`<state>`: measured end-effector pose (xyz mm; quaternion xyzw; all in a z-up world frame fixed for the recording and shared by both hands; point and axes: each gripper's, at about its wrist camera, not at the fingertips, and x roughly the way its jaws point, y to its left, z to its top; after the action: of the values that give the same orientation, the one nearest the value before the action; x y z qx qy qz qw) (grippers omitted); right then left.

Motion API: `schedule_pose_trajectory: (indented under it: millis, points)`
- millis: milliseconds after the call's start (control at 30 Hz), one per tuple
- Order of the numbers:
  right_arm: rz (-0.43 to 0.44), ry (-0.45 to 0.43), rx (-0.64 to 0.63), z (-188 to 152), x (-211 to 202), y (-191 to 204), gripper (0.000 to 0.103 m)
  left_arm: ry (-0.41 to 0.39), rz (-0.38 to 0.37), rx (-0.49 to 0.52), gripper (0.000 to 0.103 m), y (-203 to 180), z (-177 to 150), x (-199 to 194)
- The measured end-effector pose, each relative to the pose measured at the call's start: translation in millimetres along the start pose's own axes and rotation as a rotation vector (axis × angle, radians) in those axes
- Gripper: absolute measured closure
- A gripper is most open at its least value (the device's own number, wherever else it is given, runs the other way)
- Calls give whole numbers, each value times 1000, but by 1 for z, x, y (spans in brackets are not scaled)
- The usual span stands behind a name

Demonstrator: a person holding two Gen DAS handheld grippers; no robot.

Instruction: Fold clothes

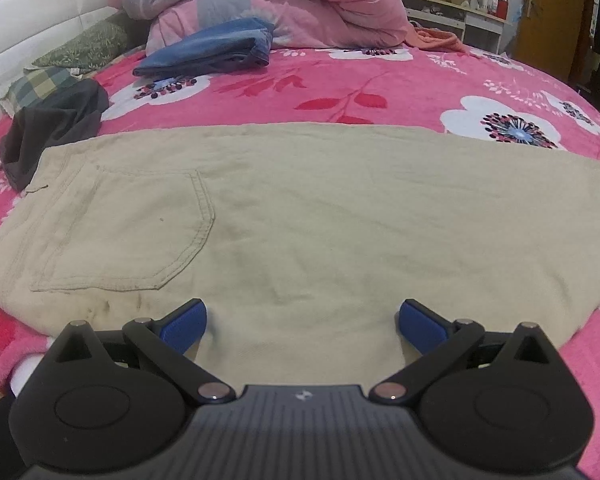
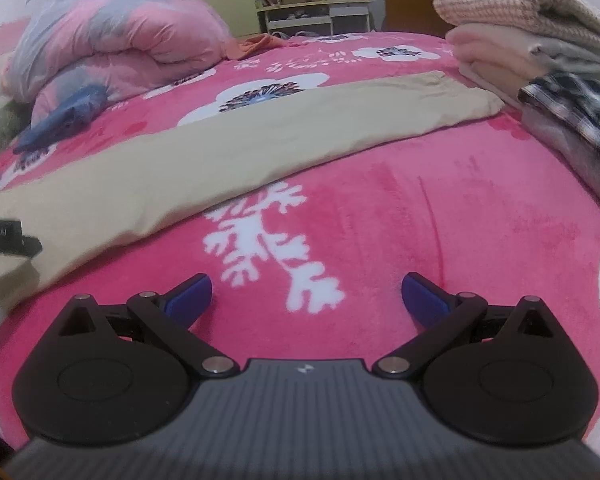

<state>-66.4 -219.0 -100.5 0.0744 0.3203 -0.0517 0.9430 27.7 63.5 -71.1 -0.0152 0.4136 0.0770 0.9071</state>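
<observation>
With the beige trousers [image 1: 300, 216] lying flat along the bed [image 2: 380, 208], both the left claw [image 1: 302, 320] and right claw [image 2: 306, 294] gape wide, empty; next, likely, each pinches an end: waist ahead of the left claw, hem far ahead-right of the right.

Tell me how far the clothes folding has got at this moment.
Done: a stack of folded clothes sits at the right of the bed, and folded jeans lie by the duvet. In hand: the beige trousers lie flat, apparently folded lengthwise; the left gripper is over their near edge, the right gripper over bare bedspread, both with jaws open, holding nothing. Left: folding the trousers shorter; a dark garment lies crumpled.
</observation>
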Motion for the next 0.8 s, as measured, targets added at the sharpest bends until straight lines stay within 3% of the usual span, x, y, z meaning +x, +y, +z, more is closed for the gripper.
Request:
schedule_pose_trajectory:
  millis: [200,467,667,800]
  points:
    - [-15,1,-77,0,-3,8,1,-1,3,3,0,0,0,1]
    - [112,-81,-168,37,-1,30,1,-3,11,14,0,-2,0,1]
    - [205,-135,-234,89,36,58,1,2,21,22,0,-4,0,1]
    - [227,-100,-270,109,82,76,1,8,22,28,0,-4,1,1]
